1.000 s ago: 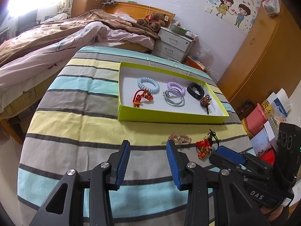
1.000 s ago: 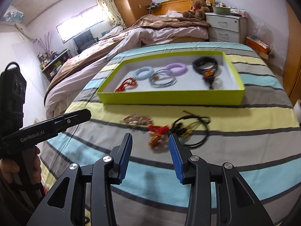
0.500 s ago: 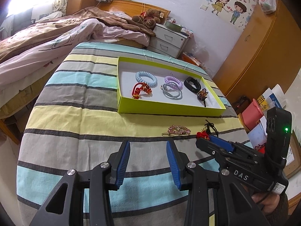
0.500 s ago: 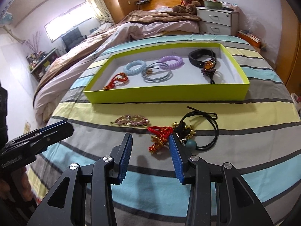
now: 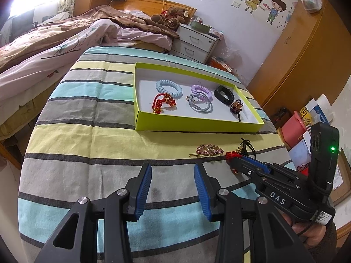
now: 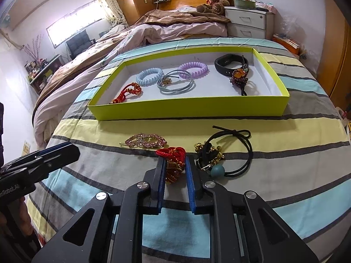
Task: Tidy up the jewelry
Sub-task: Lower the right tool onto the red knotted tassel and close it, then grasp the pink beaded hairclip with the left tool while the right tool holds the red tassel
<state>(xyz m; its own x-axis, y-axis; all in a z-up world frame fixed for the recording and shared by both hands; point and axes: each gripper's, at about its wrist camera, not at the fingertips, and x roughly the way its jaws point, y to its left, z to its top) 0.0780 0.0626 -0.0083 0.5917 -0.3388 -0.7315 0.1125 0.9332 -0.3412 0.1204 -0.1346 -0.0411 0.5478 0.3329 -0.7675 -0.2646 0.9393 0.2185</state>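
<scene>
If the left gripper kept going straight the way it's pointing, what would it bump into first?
Probably the striped bedspread just ahead of the left gripper; nothing lies between its open jaws. Depth is hard to judge.

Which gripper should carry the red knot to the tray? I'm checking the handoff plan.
Right. The right gripper has just closed around the red knot; the left gripper hangs open over bare cloth, away from it. The tray lies straight ahead.

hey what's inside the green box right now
Inside the green box lie a blue coil tie, a purple coil tie, a grey bangle set, a red cord bracelet, a black band and a beaded tie. The near wall hides the floor just behind it.
</scene>
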